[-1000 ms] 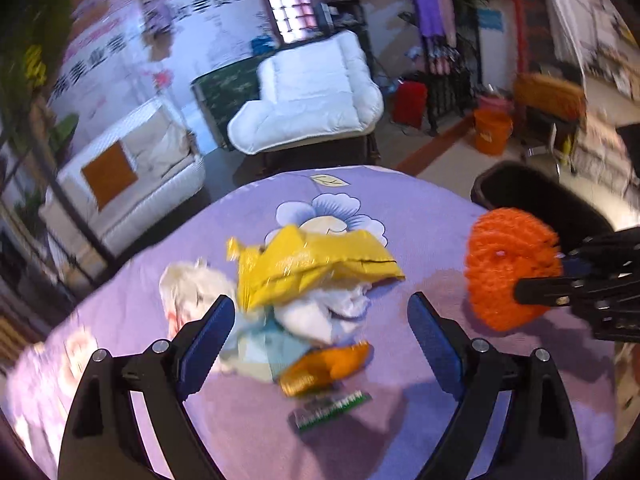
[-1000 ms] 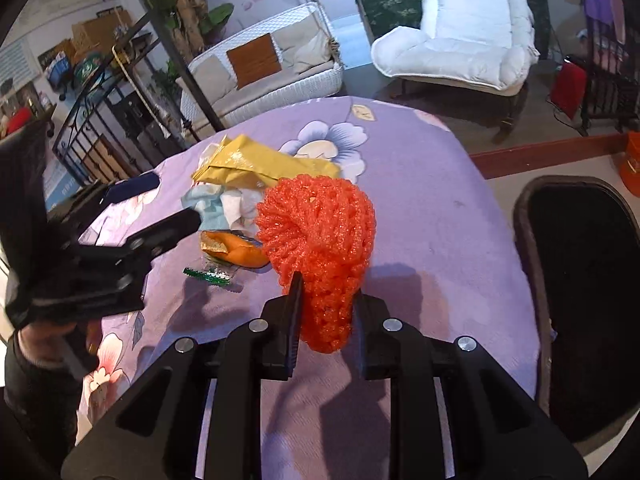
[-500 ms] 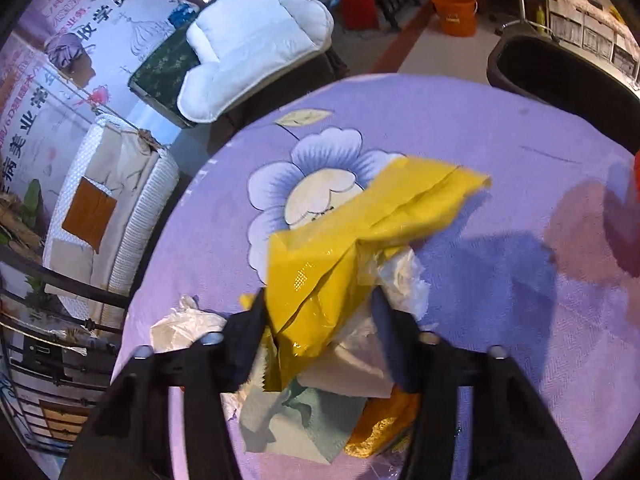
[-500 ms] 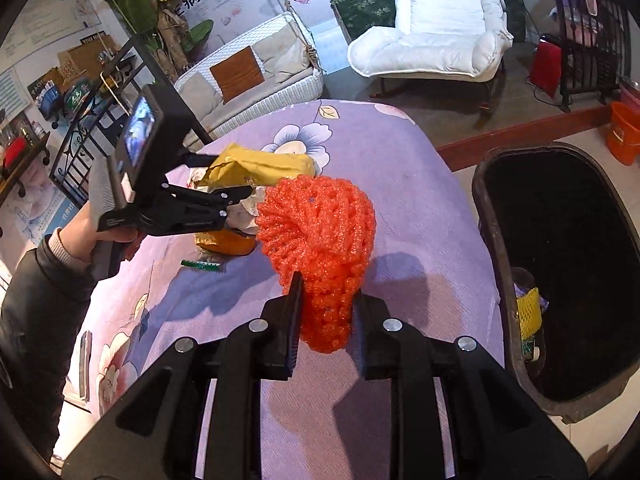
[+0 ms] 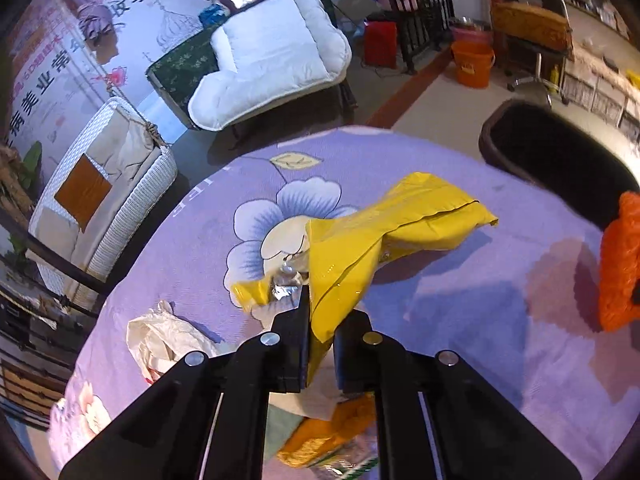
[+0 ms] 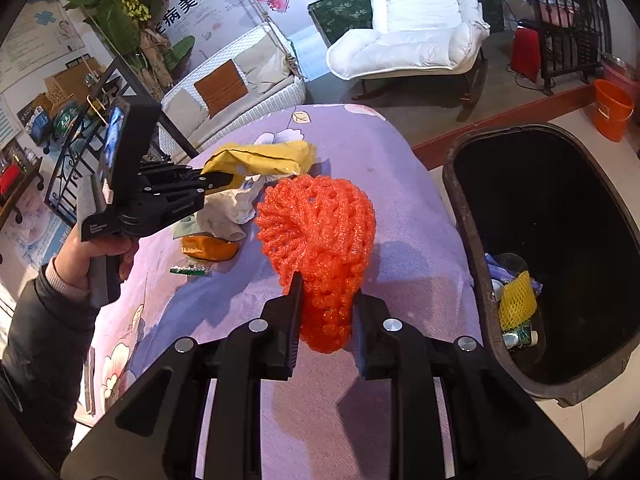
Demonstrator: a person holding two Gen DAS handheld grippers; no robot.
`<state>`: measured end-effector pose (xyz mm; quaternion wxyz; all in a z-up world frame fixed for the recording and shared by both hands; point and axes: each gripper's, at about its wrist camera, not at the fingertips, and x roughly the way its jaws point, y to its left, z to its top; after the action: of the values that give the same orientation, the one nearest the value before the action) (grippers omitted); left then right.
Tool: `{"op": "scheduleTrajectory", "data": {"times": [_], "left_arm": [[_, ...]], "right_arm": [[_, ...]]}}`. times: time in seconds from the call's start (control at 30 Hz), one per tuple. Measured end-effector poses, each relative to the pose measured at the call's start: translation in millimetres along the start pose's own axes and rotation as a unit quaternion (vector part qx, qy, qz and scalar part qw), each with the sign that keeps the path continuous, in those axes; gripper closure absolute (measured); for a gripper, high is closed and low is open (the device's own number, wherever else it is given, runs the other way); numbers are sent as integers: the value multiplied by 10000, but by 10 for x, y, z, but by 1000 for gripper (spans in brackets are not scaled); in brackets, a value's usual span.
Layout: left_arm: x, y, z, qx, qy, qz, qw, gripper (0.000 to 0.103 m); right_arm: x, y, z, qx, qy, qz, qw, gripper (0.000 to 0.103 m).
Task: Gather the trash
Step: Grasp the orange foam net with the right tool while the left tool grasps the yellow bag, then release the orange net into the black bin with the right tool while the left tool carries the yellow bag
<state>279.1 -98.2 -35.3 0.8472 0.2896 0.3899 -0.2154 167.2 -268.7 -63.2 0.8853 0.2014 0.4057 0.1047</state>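
My left gripper (image 5: 322, 320) is shut on a yellow plastic bag (image 5: 384, 236) and holds it above the purple flowered tablecloth (image 5: 460, 312). The bag (image 6: 260, 158) and the left gripper (image 6: 224, 180) also show in the right wrist view. My right gripper (image 6: 326, 304) is shut on an orange foam net (image 6: 320, 232), held over the table near its right edge; the net (image 5: 620, 264) shows at the right in the left wrist view. White tissue (image 6: 232, 208), an orange wrapper (image 6: 210, 248) and a green wrapper (image 6: 188, 270) lie on the table.
A black trash bin (image 6: 460, 200) stands on the floor right of the table, holding a yellow foam net (image 6: 518, 300) and other scraps. A crumpled white paper (image 5: 160, 336) lies at the table's left. A white lounge chair (image 6: 412, 36) and a wicker sofa (image 6: 224, 84) stand behind.
My left gripper has closed on the yellow bag and lifted it off the trash pile. My right gripper, holding the orange net, has moved toward the bin.
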Motion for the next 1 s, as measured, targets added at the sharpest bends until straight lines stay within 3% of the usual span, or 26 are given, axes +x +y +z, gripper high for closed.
{"op": "scheduleTrajectory", "data": {"times": [0.2,0.33,0.57,0.9,1.0], "left_arm": [[-290,-55,-63,-927,-583,-435,9930,93],[-455,-255,-219,-1474,-831,-744,9828,93],[-738,-567,-470,-2205,-1211,-969,9630,93],[-927,-960,-500,-2276,-1405,-1319,9545,93],[-937,-1056,-467,-2192,-1411,-1343,9560,93]], "right_arm": [[-139,-93,-40,65,-219,-89,9997,81],[-255,-164,-43,78,-383,-213,9990,81],[-482,-388,-10,67,-670,-702,9953,81],[-455,-899,183,280,-660,-1449,9868,81],[-361,-1038,237,338,-524,-1560,9858,81]]}}
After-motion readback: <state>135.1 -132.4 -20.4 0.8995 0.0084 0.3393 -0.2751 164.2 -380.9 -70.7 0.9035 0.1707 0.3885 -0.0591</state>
